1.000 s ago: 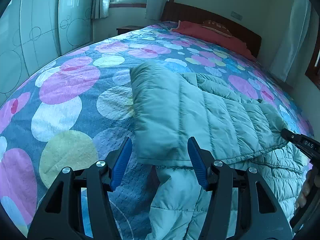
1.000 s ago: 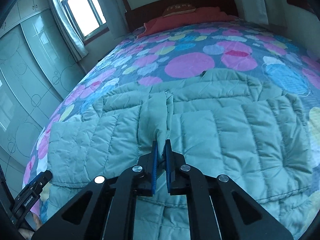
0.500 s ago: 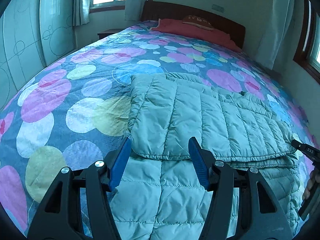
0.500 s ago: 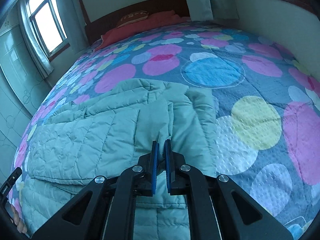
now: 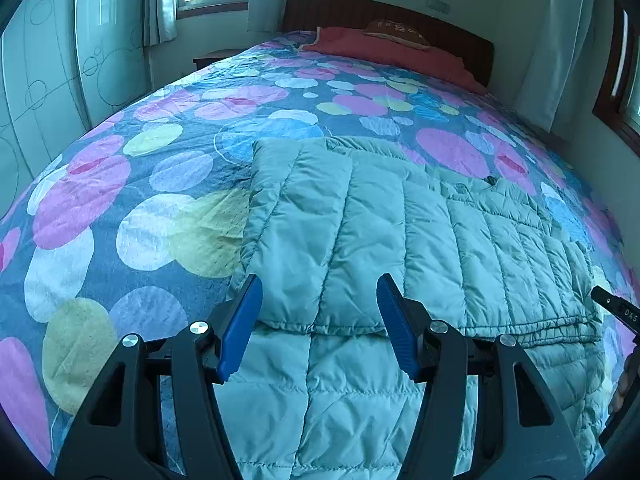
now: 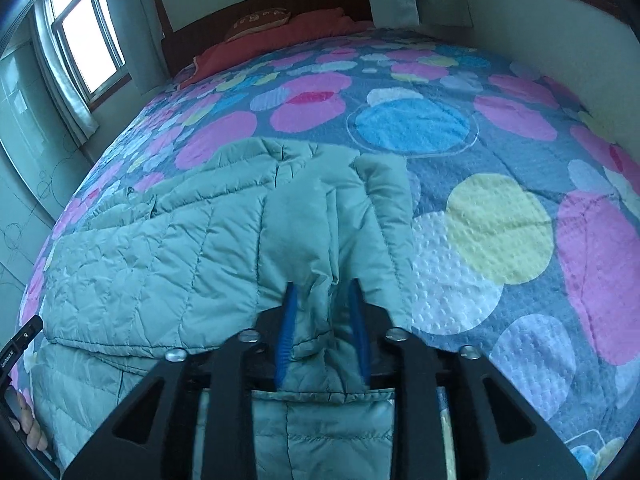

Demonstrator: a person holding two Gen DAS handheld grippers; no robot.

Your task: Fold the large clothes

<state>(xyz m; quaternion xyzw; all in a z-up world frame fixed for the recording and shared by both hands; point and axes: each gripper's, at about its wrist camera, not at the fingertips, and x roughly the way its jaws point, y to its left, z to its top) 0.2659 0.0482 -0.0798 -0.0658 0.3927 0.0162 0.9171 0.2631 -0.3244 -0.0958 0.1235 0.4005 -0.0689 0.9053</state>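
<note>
My right wrist view shows the sleeve [image 6: 320,240] between the right gripper [image 6: 322,320], whose jaws have just been opening, releasing it. The left gripper [image 5: 318,320] hangs spread, empty, above the jacket [image 5: 400,232], folded on the bedspread [image 5: 120,200] at twelve o'clock.

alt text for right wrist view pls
The right hand-held gripper has just been opening, a fold of the pale green puffer jacket loose between its blue pads. The jacket lies folded on a bedspread with colored circles.
</note>
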